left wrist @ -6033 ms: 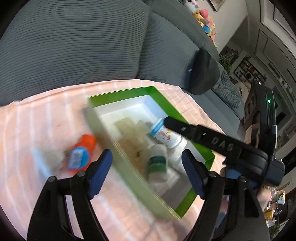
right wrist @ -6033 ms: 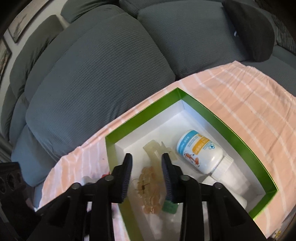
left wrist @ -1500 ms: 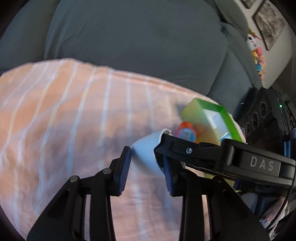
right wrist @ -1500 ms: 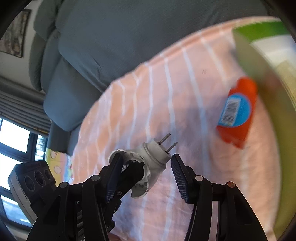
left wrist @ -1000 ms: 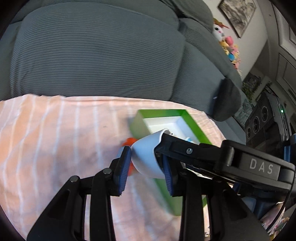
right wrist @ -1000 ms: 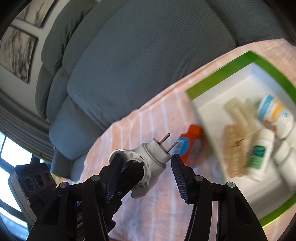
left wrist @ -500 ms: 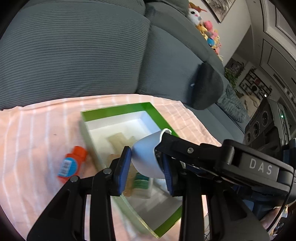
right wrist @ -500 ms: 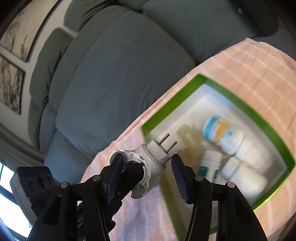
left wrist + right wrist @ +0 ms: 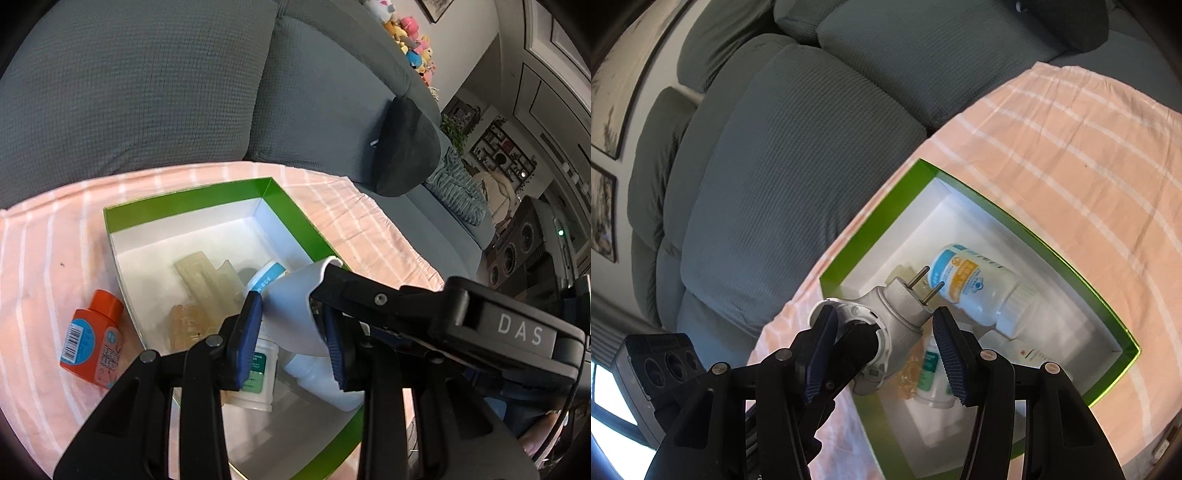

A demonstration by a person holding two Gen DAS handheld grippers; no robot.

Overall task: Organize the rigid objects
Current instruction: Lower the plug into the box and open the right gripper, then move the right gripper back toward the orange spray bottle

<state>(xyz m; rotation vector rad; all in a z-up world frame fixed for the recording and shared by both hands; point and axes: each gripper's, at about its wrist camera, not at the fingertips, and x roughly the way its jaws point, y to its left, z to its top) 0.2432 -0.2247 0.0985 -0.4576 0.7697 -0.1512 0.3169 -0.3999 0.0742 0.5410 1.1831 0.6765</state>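
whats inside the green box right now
In the green-rimmed white box: a translucent beige hair claw clip, a white bottle with blue-orange label, a white green-labelled bottle and another white bottle. The held white plug covers part.

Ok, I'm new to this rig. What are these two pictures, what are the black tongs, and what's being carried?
There is no robot arm. A person holds one two-finger gripper in each hand, and each gripper has a wide-angle camera that looks out along its fingers. One picture comes from the left gripper, the other from the right gripper.

Both views look down on a striped pink cloth in front of a grey sofa. On the cloth stands an open green box. It holds white bottles and pale hair clips. An orange bottle lies outside it.

The left gripper is clamped on a white plug, above the box. The right gripper's fingers stand on either side of the same plug. Whether they press on it, I cannot tell.
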